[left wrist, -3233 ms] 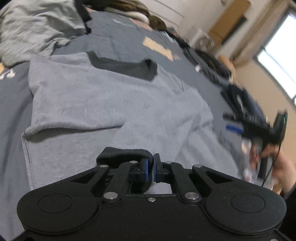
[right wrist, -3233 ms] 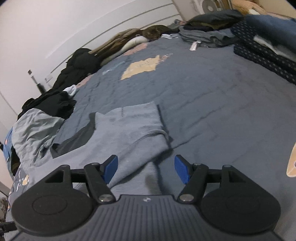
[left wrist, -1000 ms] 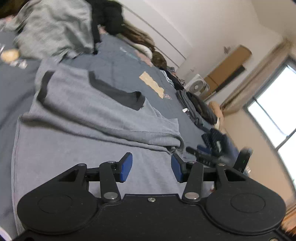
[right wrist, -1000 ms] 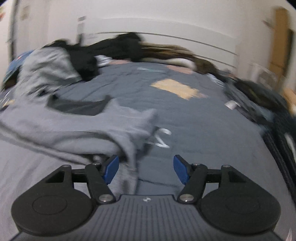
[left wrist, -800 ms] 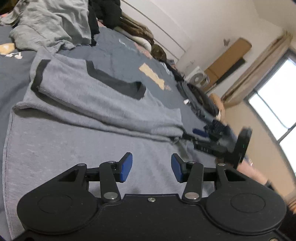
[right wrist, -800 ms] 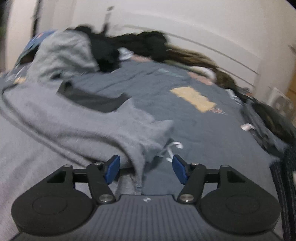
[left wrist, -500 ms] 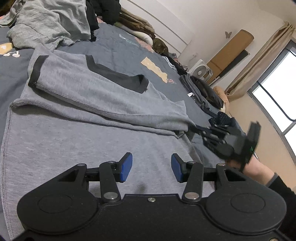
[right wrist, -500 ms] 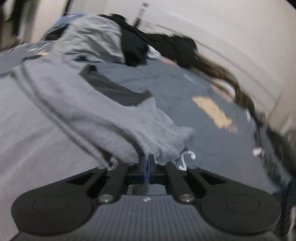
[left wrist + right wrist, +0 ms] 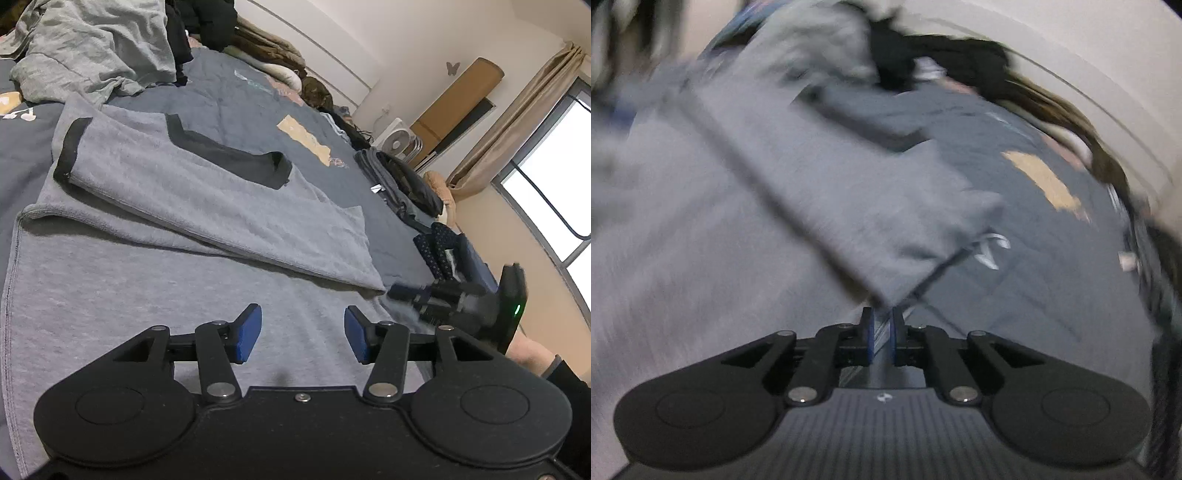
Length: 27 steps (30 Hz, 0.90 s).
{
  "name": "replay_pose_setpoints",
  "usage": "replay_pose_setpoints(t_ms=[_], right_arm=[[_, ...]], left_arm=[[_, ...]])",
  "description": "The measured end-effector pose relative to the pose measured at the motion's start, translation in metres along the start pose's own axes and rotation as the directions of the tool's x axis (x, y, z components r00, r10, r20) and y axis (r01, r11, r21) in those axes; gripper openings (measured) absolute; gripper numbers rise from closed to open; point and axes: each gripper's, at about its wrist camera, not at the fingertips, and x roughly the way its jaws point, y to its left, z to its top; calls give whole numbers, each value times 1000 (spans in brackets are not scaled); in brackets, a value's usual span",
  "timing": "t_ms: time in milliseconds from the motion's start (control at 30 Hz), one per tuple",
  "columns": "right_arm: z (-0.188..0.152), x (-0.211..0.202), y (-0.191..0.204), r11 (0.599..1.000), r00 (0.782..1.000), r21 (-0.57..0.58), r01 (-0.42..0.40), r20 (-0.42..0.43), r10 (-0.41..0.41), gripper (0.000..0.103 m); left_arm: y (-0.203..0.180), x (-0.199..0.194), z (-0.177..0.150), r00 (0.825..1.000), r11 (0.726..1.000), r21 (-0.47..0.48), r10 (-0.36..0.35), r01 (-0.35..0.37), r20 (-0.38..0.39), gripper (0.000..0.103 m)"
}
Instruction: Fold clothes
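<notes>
A grey sweater [image 9: 155,258] with a black collar [image 9: 229,158] and a black cuff lies on the bed, its sleeve folded across the body. My left gripper [image 9: 302,334] is open and empty just above the sweater's lower body. My right gripper [image 9: 881,332] is shut on the corner of the folded part of the sweater [image 9: 849,221] and pulls it taut; this view is blurred. The right gripper also shows in the left wrist view [image 9: 399,291] at the fold's corner.
A crumpled light grey garment [image 9: 99,48] and dark clothes lie at the far left. The blue-grey bedspread [image 9: 258,110] carries a tan patch. Stacked clothes [image 9: 402,181], a fan [image 9: 397,140] and a window stand to the right.
My right gripper closed on the corner of the folded part and pulled it out flat toward me. My left gripper stayed open over the sweater's body.
</notes>
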Motion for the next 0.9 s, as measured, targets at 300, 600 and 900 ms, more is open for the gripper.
replay_pose_setpoints(t_ms=[300,600,900], right_arm=[[49,26,-93,878,996,477,-27,92,-20,54],[60,105,-118,770,998,637,-19,-31,50,53],[46,115,-149,543,992,833,-108,129,0,4]], left_arm=[[-11,5,-3,1000,998,56,-13,15,-26,50],[-16,19,-11,997,996,94,1,6,-76,50],[-16,16,-12,997,995,96,-5,13,-77,50]])
